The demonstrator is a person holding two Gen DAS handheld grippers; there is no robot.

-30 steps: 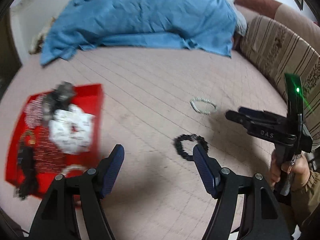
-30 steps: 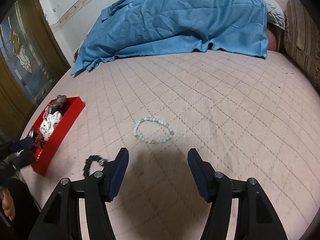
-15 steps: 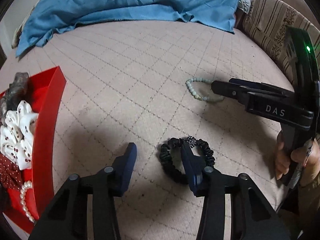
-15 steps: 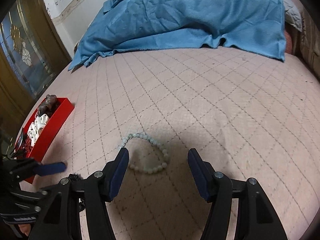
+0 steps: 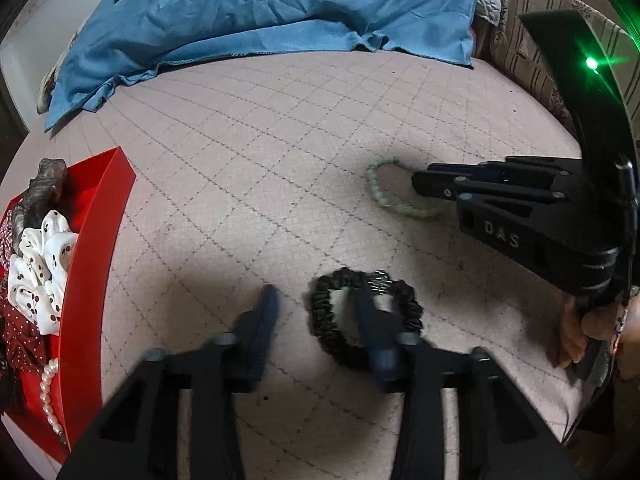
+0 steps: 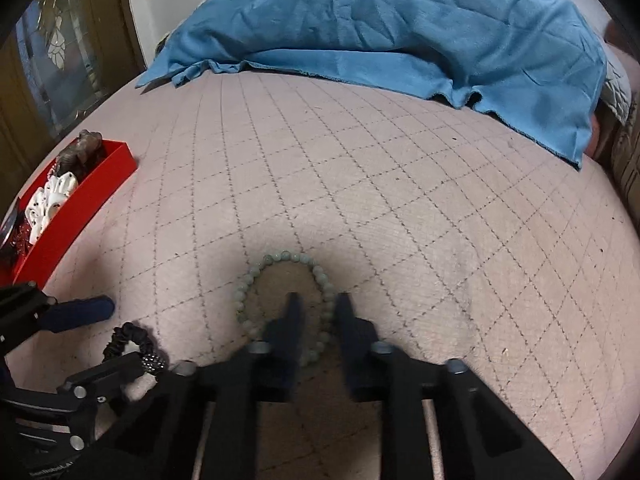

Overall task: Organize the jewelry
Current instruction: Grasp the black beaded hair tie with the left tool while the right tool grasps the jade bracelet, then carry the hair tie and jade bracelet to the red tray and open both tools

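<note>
Two views checked, largest item first.

Quilted pink cover (image 5: 280,184): across the centre of both frames; carries all items. Blue blanket (image 5: 280,12): heaped along the top edge. Red tray (image 5: 96,248): left edge, already loaded with a white cherry-print scrunchie (image 5: 36,272) and a pearl string (image 5: 50,392); likely destination.

Left gripper (image 5: 316,296): lower centre, just been closing, not yet pressed together. Right finger inside the loop of the black scrunchie (image 5: 320,320), left finger outside, one side of the band between them; gap visible at the left pad.

Right gripper (image 6: 319,299): lower centre, just been closing, now pinching the right side of the bead bracelet (image 6: 244,292).

Handling, judged: scrunchie light, soft, compressible; best taken across one side of the band, clear of its sparkly bead section. Bracelet light, hard-beaded, slippery, probably elastic-strung; best pinched across the string between beads; liable to roll out of flat pads and swing once lifted.

Obscured: near arc of each loop behind the fingers. Fingertips motion-blurred, so exact pad contact hard to confirm. Tray cut off at the left edge. Only part of the hand (image 5: 588,324) in view, lower right.
</note>
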